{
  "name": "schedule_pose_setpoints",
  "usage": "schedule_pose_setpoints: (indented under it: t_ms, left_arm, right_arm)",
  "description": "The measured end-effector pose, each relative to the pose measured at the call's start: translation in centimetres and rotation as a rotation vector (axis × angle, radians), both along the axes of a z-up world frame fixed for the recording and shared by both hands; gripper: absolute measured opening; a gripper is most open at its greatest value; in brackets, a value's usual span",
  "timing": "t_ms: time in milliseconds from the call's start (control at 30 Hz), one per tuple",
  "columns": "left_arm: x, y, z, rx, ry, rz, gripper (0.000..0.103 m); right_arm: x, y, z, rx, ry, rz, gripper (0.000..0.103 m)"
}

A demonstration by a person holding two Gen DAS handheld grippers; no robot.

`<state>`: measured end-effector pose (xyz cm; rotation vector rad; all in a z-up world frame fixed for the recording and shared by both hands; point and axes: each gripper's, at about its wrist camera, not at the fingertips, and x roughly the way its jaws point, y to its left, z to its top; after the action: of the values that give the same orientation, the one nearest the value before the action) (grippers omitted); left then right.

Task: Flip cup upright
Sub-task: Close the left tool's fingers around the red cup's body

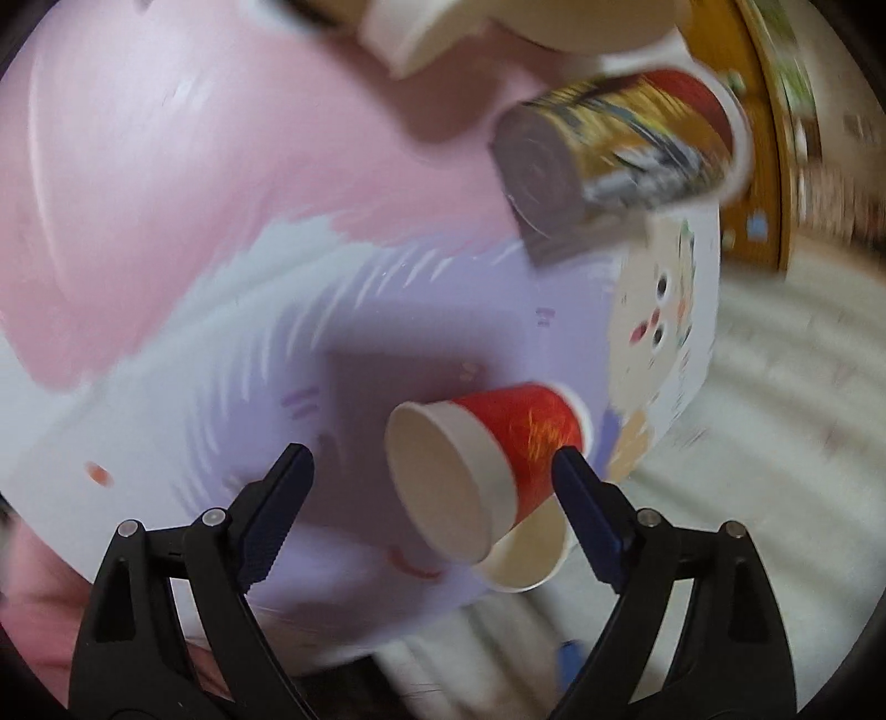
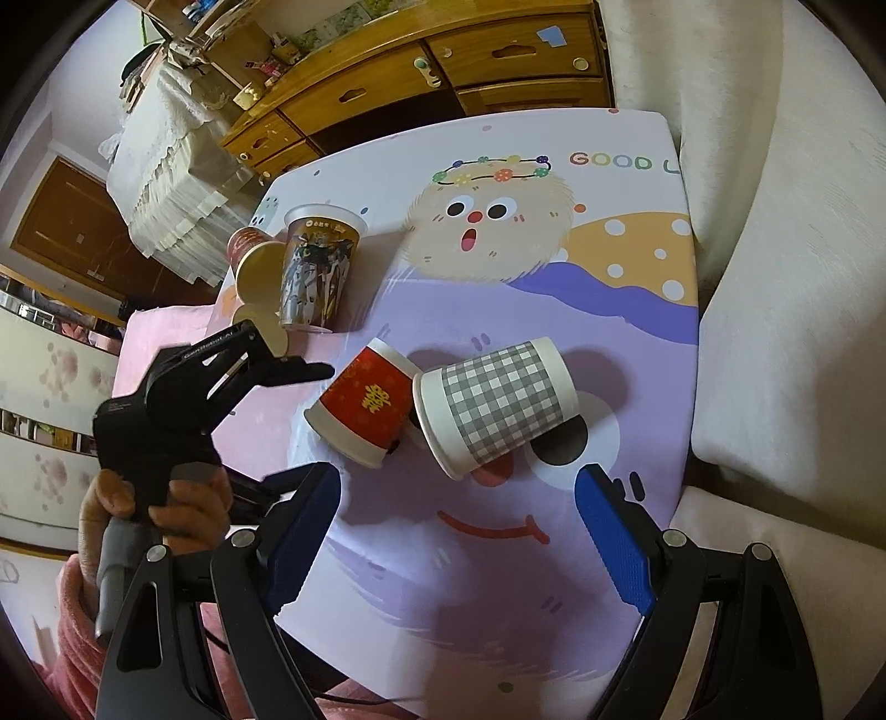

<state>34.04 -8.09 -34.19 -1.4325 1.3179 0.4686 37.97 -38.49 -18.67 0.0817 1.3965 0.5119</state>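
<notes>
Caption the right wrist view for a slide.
Open right claw above tipped red cup and gingham cup; left claw alongside.

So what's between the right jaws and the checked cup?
Nothing: in the right wrist view only bare printed tabletop separates the open right gripper from the tipped checked cup.

Left wrist view smeared by motion blur: print on tall cup (image 1: 637, 149) unreadable, cartoon face (image 1: 659, 327) on table (image 1: 166, 221) streaked. Paper cups (image 1: 443, 27) at top cut off by frame edge. Right wrist view: red cup (image 2: 365, 401) hides one finger of left gripper (image 2: 354, 404). Table lettering "GOOD L" (image 2: 623, 162) cut off at table edge
</notes>
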Motion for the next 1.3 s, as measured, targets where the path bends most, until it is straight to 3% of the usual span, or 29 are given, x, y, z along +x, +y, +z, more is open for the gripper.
schedule_pose_setpoints:
  t_ms: [167,233,333,600,700,933,1133,1300]
  left_arm:
    - [-1.1,-0.7,0.5,-0.056,0.006,-0.031,0.086]
    - [-1.9,-1.0,0.8,-0.029,0.003,-0.060,0.087]
    - [-1.0,-1.8,1.6,0.072,-0.022,-0.165,0.087]
    - [2.9,-2.9,3.2,0.360,-0.099,-0.632,0.087]
    - [3.8,-2.6,3.2,0.469,-0.113,-0.730,0.087]
    - [4.4,-0.5,2.5,0.582,-0.243,-0.775,0.086]
    - [4.2,-0.1,2.5,0.563,-0.366,-0.746,0.083]
    - [3.9,-0.9,2.9,0.560,-0.426,-0.820,0.077]
  right_arm:
    - [-0.2,-0.3,0.1,0.005,-0.002,0.016,0.088]
    - [-0.1,-0.3,0.0,0.008,-0.001,0.024,0.088]
    - [0.0,-0.3,-0.2,0.006,0.003,0.040,0.088]
    - [0.0,-0.4,-1.0,-0.017,0.016,0.081,0.088]
    - [-0.3,-0.3,-1.6,-0.022,0.026,0.091,0.088]
    - [-0.9,0.4,-2.0,-0.036,0.022,0.117,0.088]
    - [-1.4,0.3,-2.1,-0.056,0.019,0.095,0.088]
    - [-2.4,0.4,-1.9,-0.082,0.005,0.053,0.088]
